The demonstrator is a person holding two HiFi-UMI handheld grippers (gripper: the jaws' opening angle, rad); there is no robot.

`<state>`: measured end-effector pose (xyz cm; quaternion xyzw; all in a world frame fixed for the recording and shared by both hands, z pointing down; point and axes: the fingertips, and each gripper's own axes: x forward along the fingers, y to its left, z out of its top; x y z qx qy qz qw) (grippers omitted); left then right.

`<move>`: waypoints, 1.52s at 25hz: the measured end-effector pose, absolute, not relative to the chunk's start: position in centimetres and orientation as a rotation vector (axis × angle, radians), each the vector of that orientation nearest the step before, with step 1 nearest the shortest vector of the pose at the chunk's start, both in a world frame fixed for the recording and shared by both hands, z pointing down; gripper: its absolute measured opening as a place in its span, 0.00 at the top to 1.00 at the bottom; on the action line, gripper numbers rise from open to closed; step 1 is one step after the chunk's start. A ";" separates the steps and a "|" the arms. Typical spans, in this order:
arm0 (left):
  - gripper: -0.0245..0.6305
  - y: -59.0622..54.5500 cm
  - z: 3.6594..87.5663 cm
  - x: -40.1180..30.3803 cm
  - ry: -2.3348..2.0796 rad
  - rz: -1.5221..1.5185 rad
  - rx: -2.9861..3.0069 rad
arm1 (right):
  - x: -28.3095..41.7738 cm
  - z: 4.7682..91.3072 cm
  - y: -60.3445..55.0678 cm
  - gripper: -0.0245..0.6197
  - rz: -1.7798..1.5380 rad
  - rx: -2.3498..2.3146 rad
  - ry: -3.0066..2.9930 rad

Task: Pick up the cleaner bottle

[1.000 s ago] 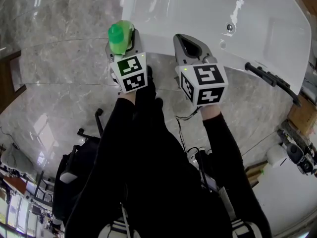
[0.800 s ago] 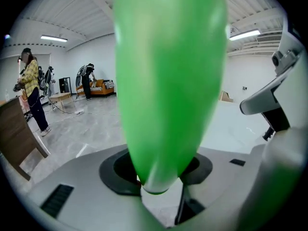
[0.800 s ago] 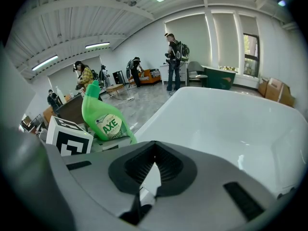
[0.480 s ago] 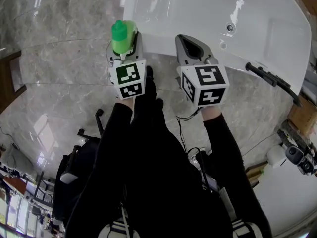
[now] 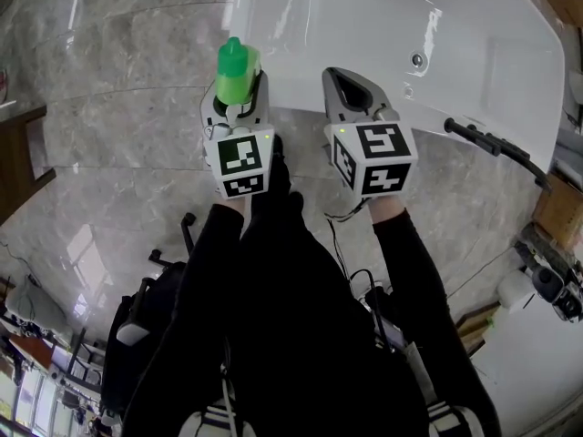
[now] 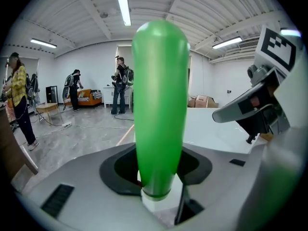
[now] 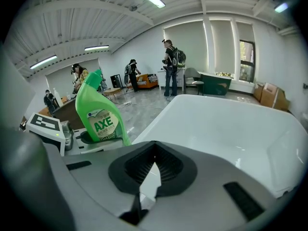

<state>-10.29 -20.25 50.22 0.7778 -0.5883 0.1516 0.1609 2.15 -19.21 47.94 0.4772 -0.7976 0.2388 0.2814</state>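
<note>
The green cleaner bottle (image 5: 235,73) stands upright between the jaws of my left gripper (image 5: 239,96), which is shut on its lower body and holds it off the floor, beside the white bathtub's (image 5: 383,35) rim. In the left gripper view the bottle (image 6: 160,105) fills the middle, gripped at its base by the left gripper (image 6: 156,165). The right gripper view shows the bottle (image 7: 101,114) with its white label, to the left. My right gripper (image 5: 353,94) hovers over the tub's edge a little to the right, jaws together, holding nothing; the right gripper (image 7: 153,148) is apart from the bottle.
The tub (image 7: 231,129) spreads ahead and right. A black bar (image 5: 496,148) juts out near the tub's right end. Grey marble floor (image 5: 109,107) lies to the left, with a wooden piece (image 5: 18,153) at the far left. People (image 6: 120,85) stand far off.
My left gripper has risen with the bottle, which now stands higher and more upright against the tub's rim. The right gripper has kept its place.
</note>
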 end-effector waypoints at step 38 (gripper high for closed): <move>0.67 -26.0 30.9 10.8 -1.342 0.147 2.784 | 21.3 33.9 -23.2 0.96 0.395 1.773 -2.051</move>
